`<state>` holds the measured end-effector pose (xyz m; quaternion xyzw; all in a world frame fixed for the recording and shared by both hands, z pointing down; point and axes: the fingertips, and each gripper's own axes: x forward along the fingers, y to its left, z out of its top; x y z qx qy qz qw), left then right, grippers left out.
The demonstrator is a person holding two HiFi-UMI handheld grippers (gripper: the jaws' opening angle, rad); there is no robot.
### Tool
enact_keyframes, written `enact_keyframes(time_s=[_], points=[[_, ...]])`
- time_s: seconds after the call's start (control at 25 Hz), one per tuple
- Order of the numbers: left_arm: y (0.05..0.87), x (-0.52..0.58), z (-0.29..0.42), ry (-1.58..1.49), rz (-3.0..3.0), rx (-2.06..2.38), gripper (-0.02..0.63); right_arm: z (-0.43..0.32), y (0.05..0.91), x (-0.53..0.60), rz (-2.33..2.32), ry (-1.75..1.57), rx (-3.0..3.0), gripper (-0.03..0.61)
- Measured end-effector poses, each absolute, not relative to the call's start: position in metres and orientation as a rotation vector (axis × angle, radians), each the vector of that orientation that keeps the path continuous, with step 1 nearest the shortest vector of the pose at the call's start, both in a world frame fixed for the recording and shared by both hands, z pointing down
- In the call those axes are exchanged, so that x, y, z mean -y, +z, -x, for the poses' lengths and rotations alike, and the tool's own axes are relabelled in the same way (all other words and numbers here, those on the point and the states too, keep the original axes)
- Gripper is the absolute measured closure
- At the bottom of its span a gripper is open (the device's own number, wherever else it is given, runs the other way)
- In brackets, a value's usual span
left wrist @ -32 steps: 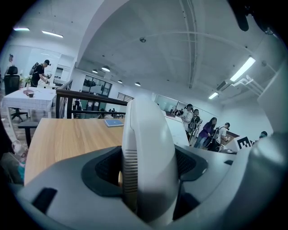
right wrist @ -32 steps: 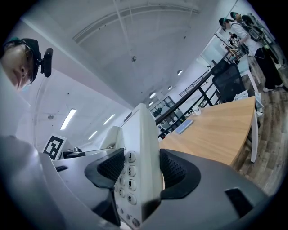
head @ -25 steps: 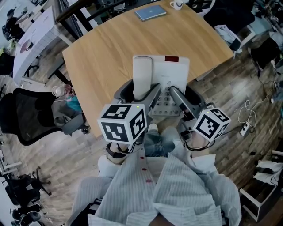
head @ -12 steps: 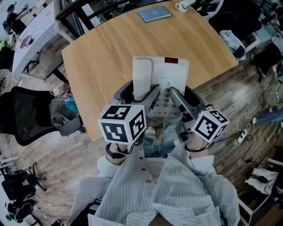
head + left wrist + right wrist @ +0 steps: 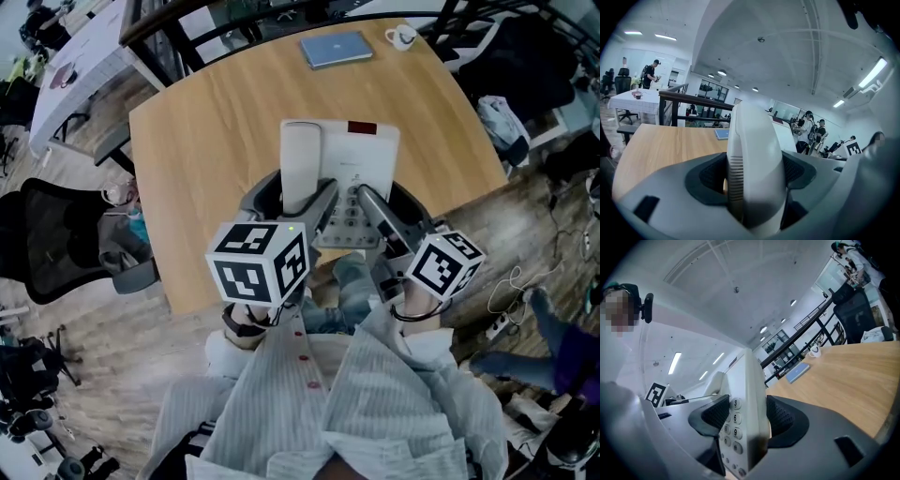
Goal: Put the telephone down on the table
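Observation:
A white desk telephone with its handset in the cradle is held up over the near edge of the wooden table. My left gripper is shut on the handset side; in the left gripper view the handset fills the gap between the dark pads. My right gripper is shut on the keypad side, and the right gripper view shows the telephone body with its number keys clamped between the jaws. The underside of the telephone is hidden.
A blue notebook and a white cup lie at the table's far edge. A black office chair stands to the left of the table. Cables and a power strip lie on the wooden floor at right.
Both grippers and the telephone hold the same place in view. The table and room have shifted slightly down and right as the head moved; a person's legs now show at the lower right.

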<state>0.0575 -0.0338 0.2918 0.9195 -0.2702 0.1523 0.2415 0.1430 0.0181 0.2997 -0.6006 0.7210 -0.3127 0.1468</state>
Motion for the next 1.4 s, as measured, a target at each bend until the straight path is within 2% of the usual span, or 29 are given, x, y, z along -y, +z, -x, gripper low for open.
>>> enact_keyframes(time_s=[0.28, 0.6, 1.4], points=[[0.285, 0.060, -0.101, 0.366, -2.456, 0.892, 0.270, -0.192, 0.292, 0.019, 1.610, -0.928, -2.209, 0.318], [0.284, 0.081, -0.117, 0.306, -2.357, 1.105, 0.270, -0.214, 0.292, 0.058, 1.423, -0.975, -2.385, 0.318], [0.289, 0.110, -0.037, 0.248, -2.158, 1.386, 0.270, -0.137, 0.299, 0.112, 1.117, -1.088, -2.587, 0.318]])
